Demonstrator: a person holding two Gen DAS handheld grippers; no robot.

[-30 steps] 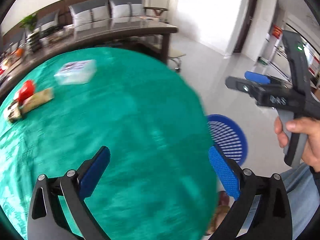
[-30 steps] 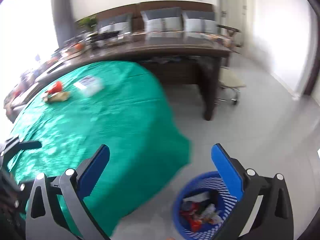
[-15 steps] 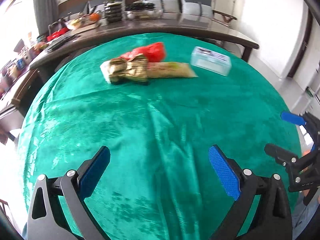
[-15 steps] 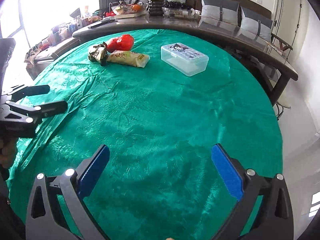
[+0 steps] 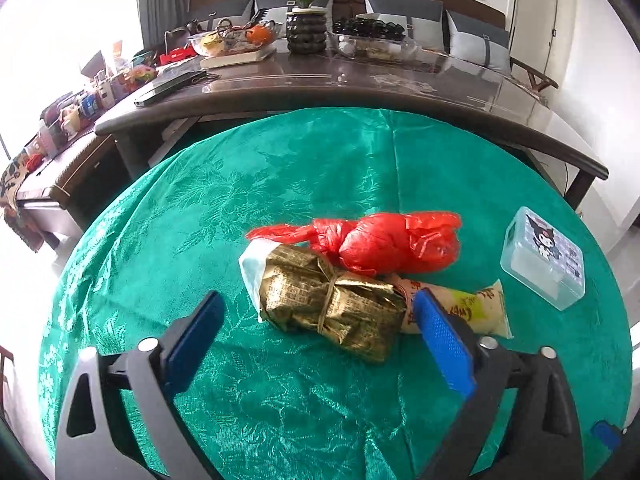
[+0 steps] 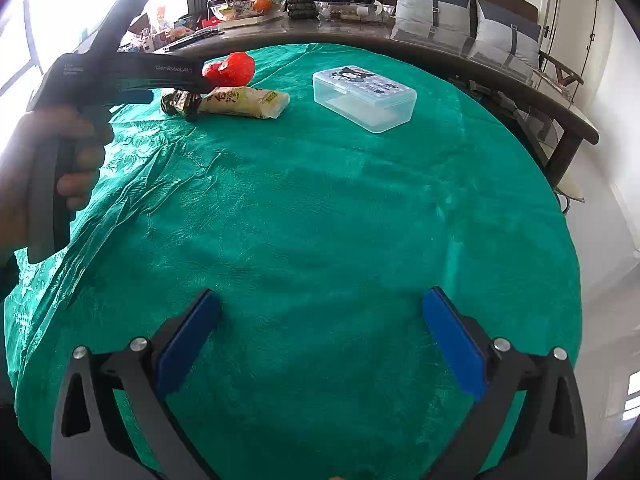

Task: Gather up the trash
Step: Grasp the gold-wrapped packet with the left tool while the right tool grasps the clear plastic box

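Note:
On the green tablecloth (image 5: 168, 240) lies a pile of trash: a gold foil packet (image 5: 328, 304) tied with string, a knotted red plastic bag (image 5: 392, 244) behind it, and a yellow snack packet (image 5: 472, 312) to its right. My left gripper (image 5: 318, 300) hovers just in front of the gold packet. Its jaws are closing, with the packet's near end between the blue pads and neither pad touching it. My right gripper (image 6: 322, 300) stands open over bare cloth, well short of the red bag (image 6: 230, 68) and the yellow packet (image 6: 244, 102).
A clear plastic lidded box (image 5: 544, 260) with a cartoon sticker sits right of the trash. A dark wooden table (image 5: 360, 84) with bowls and a potted plant runs behind the round table. A hand (image 6: 76, 160) holds the left gripper's handle at the left of the right wrist view.
The left gripper swung from the table's edge and the blue basket across to the trash pile, and its jaws have narrowed. The right gripper swung from the basket to the table, then held still.

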